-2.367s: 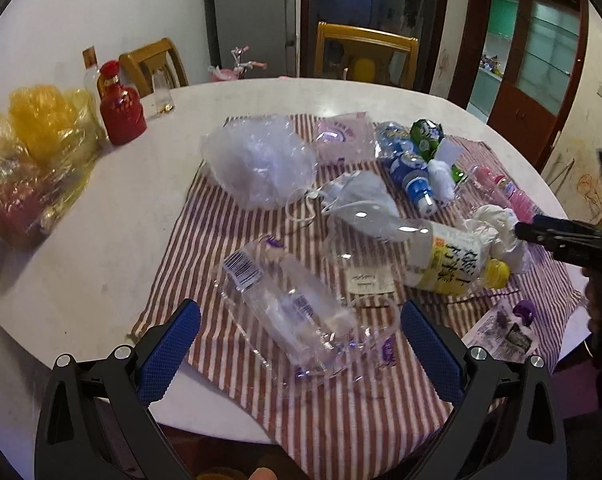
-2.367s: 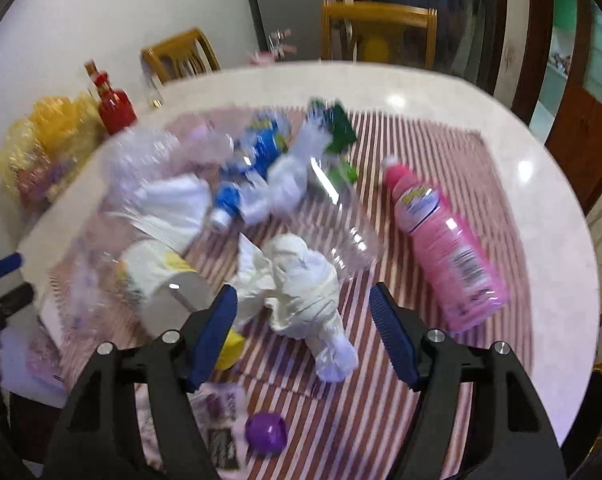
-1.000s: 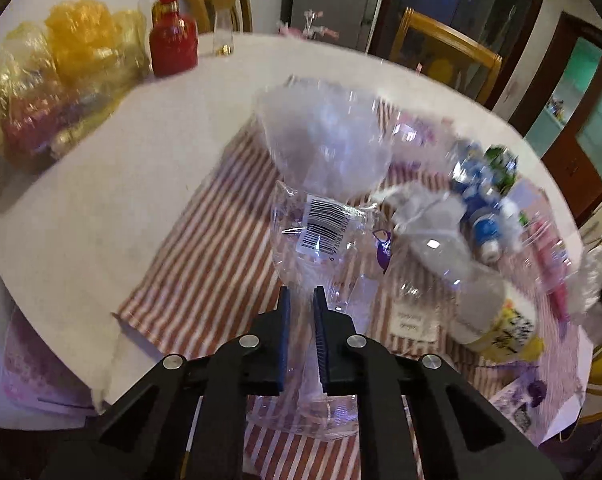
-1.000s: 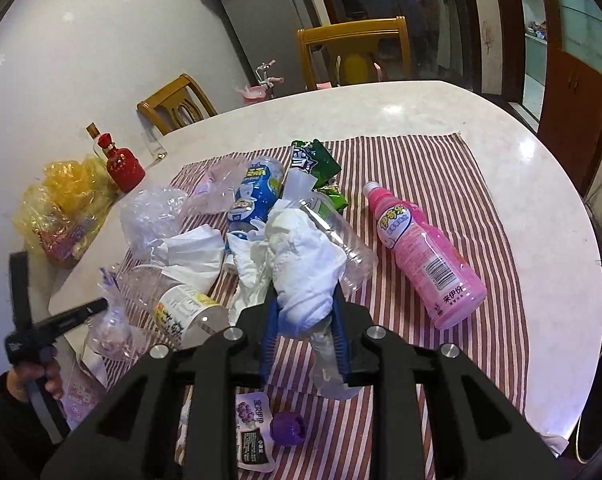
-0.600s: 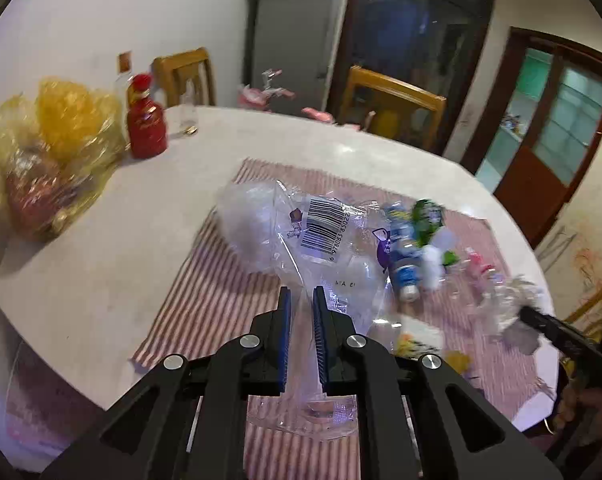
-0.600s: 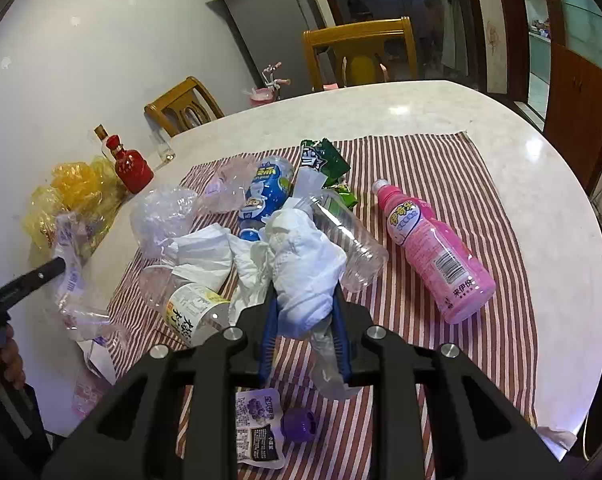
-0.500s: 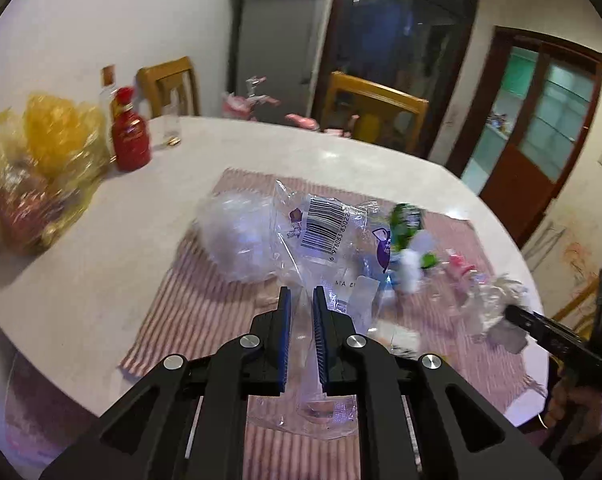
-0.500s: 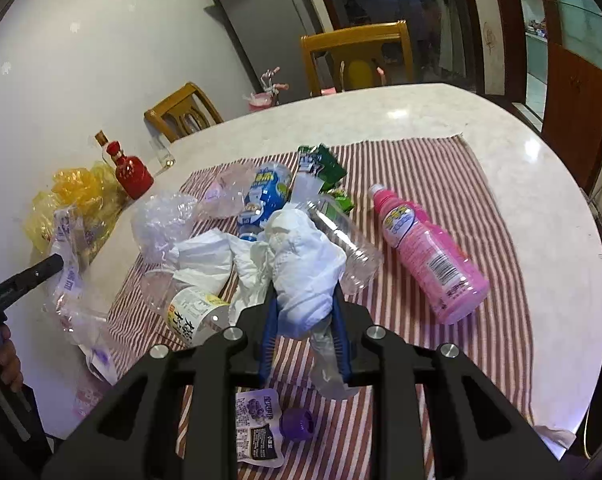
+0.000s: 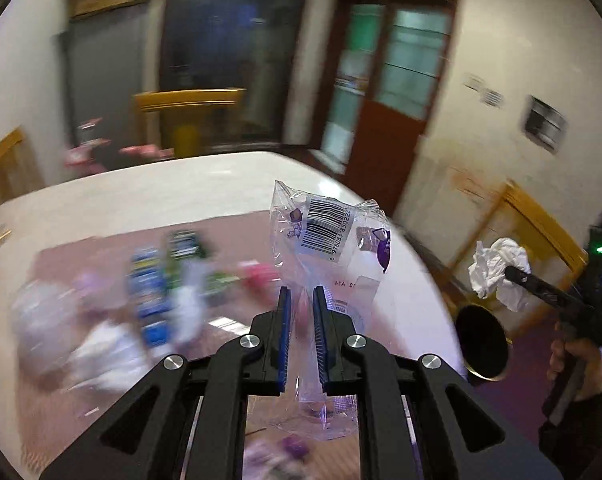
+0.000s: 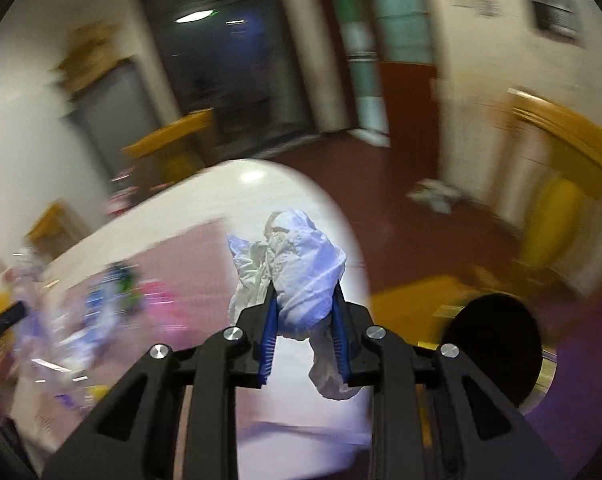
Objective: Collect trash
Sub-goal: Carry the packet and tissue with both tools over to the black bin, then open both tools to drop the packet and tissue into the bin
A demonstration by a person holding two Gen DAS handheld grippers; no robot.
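Trash is partly collected: left claw (image 9: pixel 301 312) clamps a clear plastic wrapper (image 9: pixel 329 236), right claw (image 10: pixel 304 320) clamps crumpled tissue (image 10: pixel 301 276), both near a dark bin (image 10: pixel 491 348). Bottles and wrappers (image 9: pixel 161 280) remain on the table (image 9: pixel 181 188).

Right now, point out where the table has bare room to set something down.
Free: the white tabletop beyond the striped cloth, toward the chairs, and the bare rim past the cloth's right edge. Crowded: the cloth itself, littered with blurred bottles and wrappers. Both grippers are full: the left gripper pinches a clear wrapper, the right gripper a white tissue wad.
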